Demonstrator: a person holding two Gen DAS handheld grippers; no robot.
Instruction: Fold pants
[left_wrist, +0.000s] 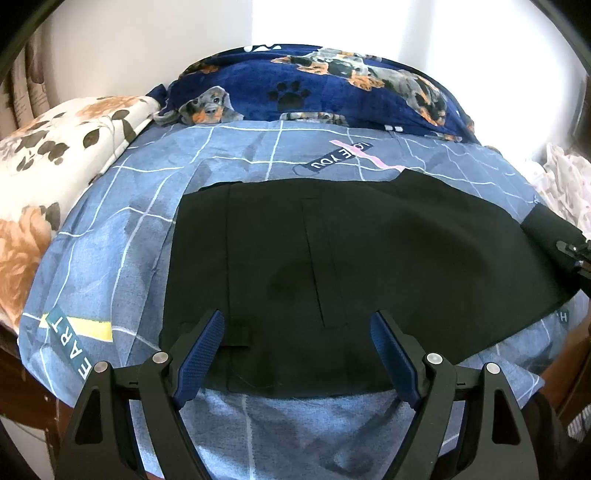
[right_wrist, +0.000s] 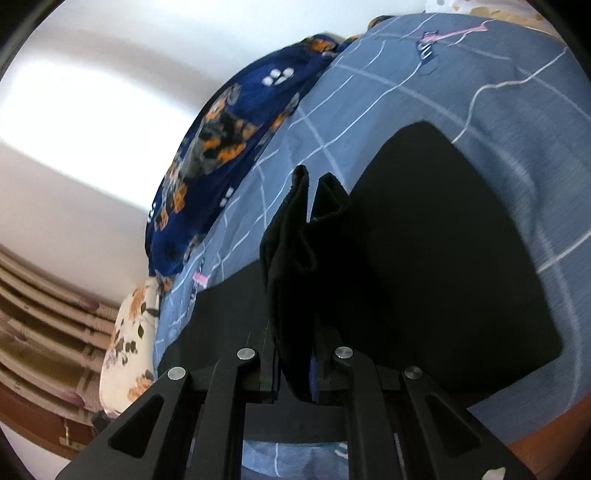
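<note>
Black pants lie spread flat across the blue grid bedsheet. My left gripper hovers over their near edge, open, with nothing pressed between its blue pads. At the right edge of the left wrist view, my right gripper holds a bunched end of the pants. In the right wrist view the right gripper is shut on a black fold of the pants, which stands up between its fingers and hides their tips. The rest of the pants lie flat beyond it.
A dark blue dog-print blanket is heaped along the far side of the bed by the white wall. A floral pillow lies at the left, and a pale patterned cloth at the right. Striped curtains hang beyond the pillow.
</note>
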